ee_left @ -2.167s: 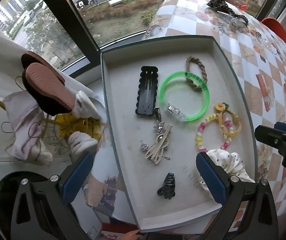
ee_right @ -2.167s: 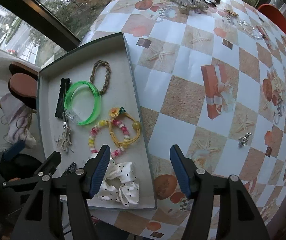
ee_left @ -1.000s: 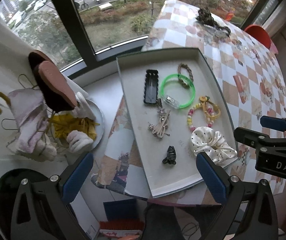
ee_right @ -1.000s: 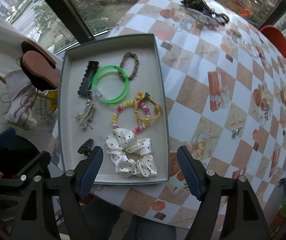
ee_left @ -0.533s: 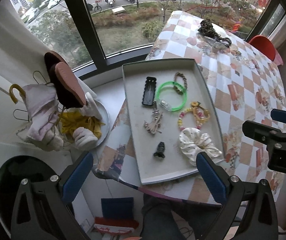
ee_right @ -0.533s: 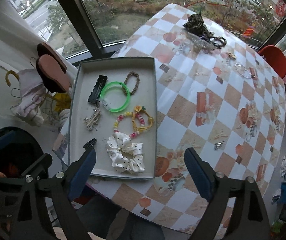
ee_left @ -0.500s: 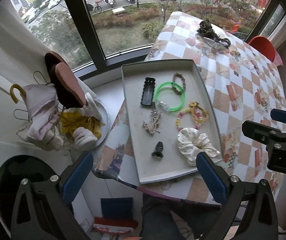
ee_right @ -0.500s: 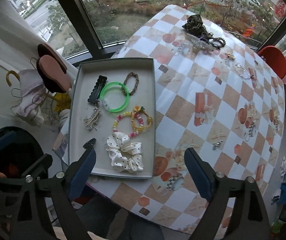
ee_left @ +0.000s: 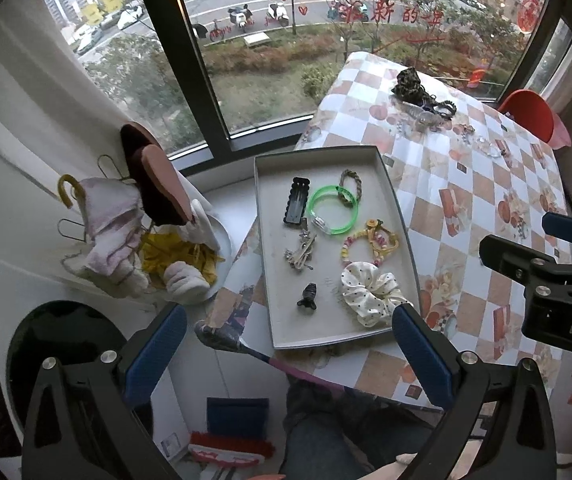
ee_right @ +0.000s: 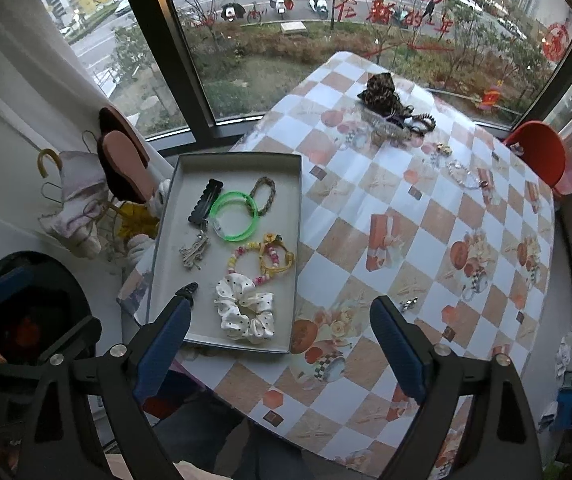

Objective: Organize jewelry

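Satin scrunchie point(ee_right: 245, 311) crumples in flat rectangular tray point(ee_right: 297, 216).

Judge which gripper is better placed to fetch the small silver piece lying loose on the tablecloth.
Right. The right gripper is open and empty, with the small silver piece just beyond its right finger. The left gripper hangs over the tray instead.
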The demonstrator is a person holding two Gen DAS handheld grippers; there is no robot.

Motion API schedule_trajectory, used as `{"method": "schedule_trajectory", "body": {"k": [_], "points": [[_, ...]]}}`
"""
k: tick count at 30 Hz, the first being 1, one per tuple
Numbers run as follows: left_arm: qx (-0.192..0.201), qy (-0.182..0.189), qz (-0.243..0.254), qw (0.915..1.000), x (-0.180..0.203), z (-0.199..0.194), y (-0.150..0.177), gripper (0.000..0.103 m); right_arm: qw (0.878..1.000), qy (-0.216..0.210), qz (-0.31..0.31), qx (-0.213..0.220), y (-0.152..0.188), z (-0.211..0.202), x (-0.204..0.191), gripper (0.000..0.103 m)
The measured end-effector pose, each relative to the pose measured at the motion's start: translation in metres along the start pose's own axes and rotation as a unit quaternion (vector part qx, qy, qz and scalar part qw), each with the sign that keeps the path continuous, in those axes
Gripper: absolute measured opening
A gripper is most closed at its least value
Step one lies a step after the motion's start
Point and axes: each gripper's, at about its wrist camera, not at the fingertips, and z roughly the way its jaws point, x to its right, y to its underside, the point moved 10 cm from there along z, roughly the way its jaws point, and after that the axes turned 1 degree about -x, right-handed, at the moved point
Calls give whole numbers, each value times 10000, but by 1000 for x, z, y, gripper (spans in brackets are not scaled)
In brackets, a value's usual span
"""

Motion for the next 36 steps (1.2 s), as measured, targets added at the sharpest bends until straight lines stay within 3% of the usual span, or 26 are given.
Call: {"method": "schedule_trajectory", "body": {"k": [11, 36], "points": [[152, -142, -118, 9997, 4, -19, 2, 103, 9999, -44, -4, 153, 5, -21, 4, 93], [161, -178, -154, 9996, 13, -25, 12, 103, 10000, -3, -39, 72, 15, -24, 13, 93]]}}
